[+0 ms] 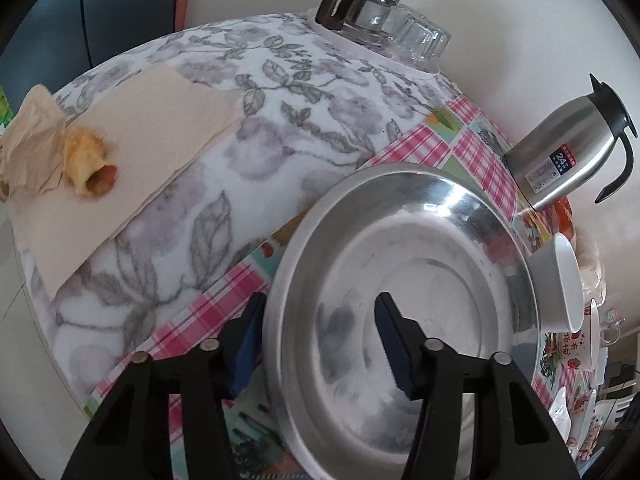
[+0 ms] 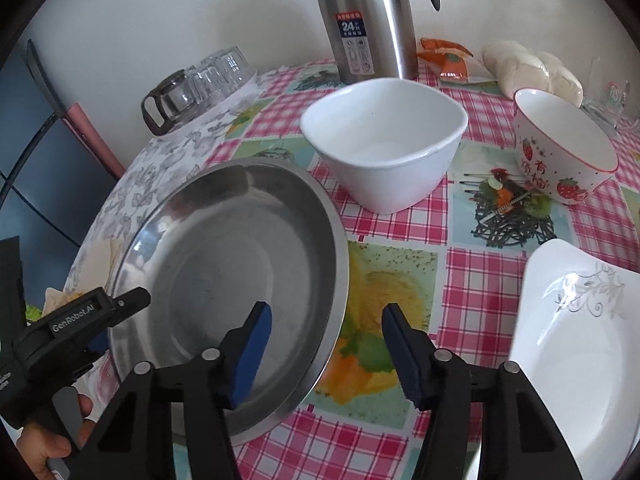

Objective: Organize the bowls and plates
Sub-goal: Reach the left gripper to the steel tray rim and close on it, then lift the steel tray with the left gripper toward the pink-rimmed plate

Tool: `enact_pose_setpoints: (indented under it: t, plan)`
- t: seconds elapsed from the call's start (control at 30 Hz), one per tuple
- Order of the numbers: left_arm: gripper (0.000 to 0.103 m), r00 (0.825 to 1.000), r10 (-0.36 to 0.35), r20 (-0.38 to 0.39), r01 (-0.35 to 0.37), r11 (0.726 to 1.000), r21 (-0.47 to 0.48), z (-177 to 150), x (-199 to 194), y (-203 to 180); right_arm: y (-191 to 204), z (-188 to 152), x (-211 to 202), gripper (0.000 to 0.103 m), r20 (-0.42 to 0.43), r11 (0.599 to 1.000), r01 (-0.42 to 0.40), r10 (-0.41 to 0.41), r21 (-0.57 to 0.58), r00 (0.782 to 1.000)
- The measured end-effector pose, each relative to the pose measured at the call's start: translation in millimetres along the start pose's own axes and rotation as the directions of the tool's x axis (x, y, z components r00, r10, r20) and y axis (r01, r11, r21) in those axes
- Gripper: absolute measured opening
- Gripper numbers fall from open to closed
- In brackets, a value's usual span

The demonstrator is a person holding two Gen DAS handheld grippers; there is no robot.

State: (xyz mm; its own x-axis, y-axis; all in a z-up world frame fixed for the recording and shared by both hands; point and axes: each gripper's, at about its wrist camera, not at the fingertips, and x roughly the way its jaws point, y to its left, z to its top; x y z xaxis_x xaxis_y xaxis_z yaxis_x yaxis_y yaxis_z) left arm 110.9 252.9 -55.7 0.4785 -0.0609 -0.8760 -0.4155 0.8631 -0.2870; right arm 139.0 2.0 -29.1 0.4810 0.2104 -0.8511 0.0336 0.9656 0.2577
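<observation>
Round table with pink checked tablecloth [image 2: 472,280], grey floral cloth [image 1: 280,128] over its far-left part. Steel plate [image 2: 240,264] is the biggest task item, lying flat near the table's front-left, shallow round dish, no long axis, so the rim is the only thing to grab. Both grippers straddle that rim on opposite sides. Left gripper [image 1: 316,344]: one blue pad outside the plate's left rim, the other over the inside; jaws apart, pads not seen pressing metal. Right gripper [image 2: 326,352]: left pad over the plate's inside, right pad outside over the cloth, right rim between them; jaws also apart, no contact visible. Both equally near the plate, so likely a two-sided lift; the rim is thin and slick, so each pad pair needs to close squarely across it or it will slip. White square plate [image 2: 576,340] with grey leaf print lies at front right, just beside the right gripper. White square bowl [image 2: 384,144] sits behind the steel plate, close to its far edge but apart. Strawberry bowl [image 2: 560,152] is further right, tilted. Steel thermos jug [image 2: 364,20] stands at the back by the wall.
</observation>
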Motion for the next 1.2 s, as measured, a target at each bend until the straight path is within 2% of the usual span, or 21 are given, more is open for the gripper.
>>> enact_pose_setpoints:
  t: [0.1,0.23,0.37,0.43,0.5,0.9,1.2]
  plan:
    - [0.050,1.000,0.016,0.012,-0.016,1.000,0.010,2,2,-2,-1,2,5,0.051,-0.011,1.000,-0.015,0.015,0.012,1.000]
    - [0.041,0.999,0.033,0.028,-0.033,0.999,0.008,6,5,-1,-2,3,10,0.044,-0.014,1.000,-0.017,0.017,0.023,1.000]
    - [0.034,0.998,0.052,0.045,-0.052,0.999,0.011,8,7,0,-3,3,14,0.030,-0.029,0.999,-0.012,0.013,0.033,1.000]
    - [0.025,0.996,0.069,0.050,-0.069,0.998,0.011,8,7,1,-5,2,17,0.022,-0.039,0.999,-0.010,0.011,0.040,0.999]
    - [0.025,0.996,0.067,0.050,-0.068,0.998,0.012,8,7,2,-6,1,16,0.018,-0.039,0.999,-0.029,0.031,0.044,0.999]
    - [0.023,0.998,0.056,-0.002,-0.056,0.996,0.072,-12,-1,-3,-23,-13,2,0.016,-0.083,0.998,-0.024,0.029,0.061,0.996]
    - [0.018,0.998,0.015,-0.055,-0.013,0.999,0.032,-28,-12,6,-28,-26,-10,0.015,-0.115,0.996,-0.043,0.052,0.079,0.992]
